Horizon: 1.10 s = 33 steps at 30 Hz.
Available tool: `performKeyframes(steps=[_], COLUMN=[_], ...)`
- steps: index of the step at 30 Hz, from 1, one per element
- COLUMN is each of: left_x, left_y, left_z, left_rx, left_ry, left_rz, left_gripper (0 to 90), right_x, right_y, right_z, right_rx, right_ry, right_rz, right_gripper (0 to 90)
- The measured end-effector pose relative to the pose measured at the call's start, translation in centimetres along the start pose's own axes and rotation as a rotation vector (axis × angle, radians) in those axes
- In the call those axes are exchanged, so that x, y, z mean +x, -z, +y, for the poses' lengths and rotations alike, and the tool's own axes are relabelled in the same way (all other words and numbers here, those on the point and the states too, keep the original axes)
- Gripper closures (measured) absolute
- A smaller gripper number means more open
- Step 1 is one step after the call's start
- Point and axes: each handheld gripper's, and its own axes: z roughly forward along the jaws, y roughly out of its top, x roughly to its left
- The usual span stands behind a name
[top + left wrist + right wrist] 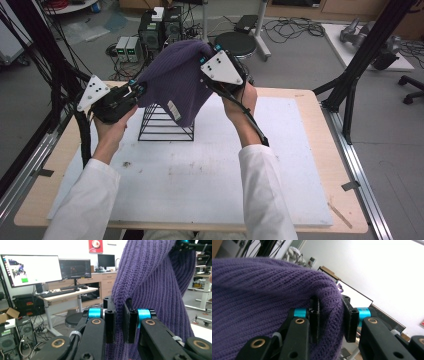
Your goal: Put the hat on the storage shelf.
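Observation:
A purple knitted hat (177,80) hangs in the air above a black wire stand (165,125) on the white mat. My left gripper (136,91) is shut on the hat's left edge; in the left gripper view the knit (155,290) is pinched between the black jaws (119,322). My right gripper (207,56) is shut on the hat's upper right part, and its jaws (329,320) clamp a fold of the purple knit (262,310). A white label (173,110) shows at the hat's lower edge, in front of the stand.
A white mat (200,175) covers the wooden table (310,95). Black frame posts (360,55) stand at the right, cables (55,75) at the left. Computer boxes (160,30) and a round stool (236,44) sit on the floor behind.

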Motion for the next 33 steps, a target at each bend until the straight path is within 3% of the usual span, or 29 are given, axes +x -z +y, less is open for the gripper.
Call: performKeyframes(steps=[7,11,15,18,20,23,30,33], left_x=[0.6,0.8,1.3,1.9,2.2,2.4,2.5,2.4], left_y=[-0.1,0.2,0.8,1.5,2.0,2.5,2.9,2.7], left_z=[-1.7,-2.7,-3.7,-4.8,-5.5,-6.3,-7.2,-7.2], left_rx=[0.04,0.046,0.054,0.058,0.062,0.07,0.089,0.098], left_ry=[0.022,0.037,0.06,0.104,0.119,0.118,0.107,0.088], left_rz=[0.0,0.003,0.019,0.027,0.039,0.05,0.066,0.085], left_gripper=[82.5,82.5,82.4,82.4,82.4,82.4,82.4,82.3], right_x=[1.0,1.5,2.1,2.6,3.1,4.0,4.9,4.9], right_y=[-1.3,-1.6,-1.7,-1.8,-1.9,-2.1,-2.7,-2.9], right_z=[-0.8,-0.9,-0.8,-0.7,-0.7,-0.6,-0.9,-1.2], right_rx=[0.047,0.061,0.063,0.062,0.07,0.074,0.086,0.099], right_ry=[0.065,0.077,0.062,-0.011,-0.033,-0.015,-0.038,-0.008], right_rz=[0.017,0.03,0.065,0.137,0.172,0.195,0.233,0.24], right_gripper=[71.7,71.3,70.8,70.1,70.1,70.2,70.5,70.5])
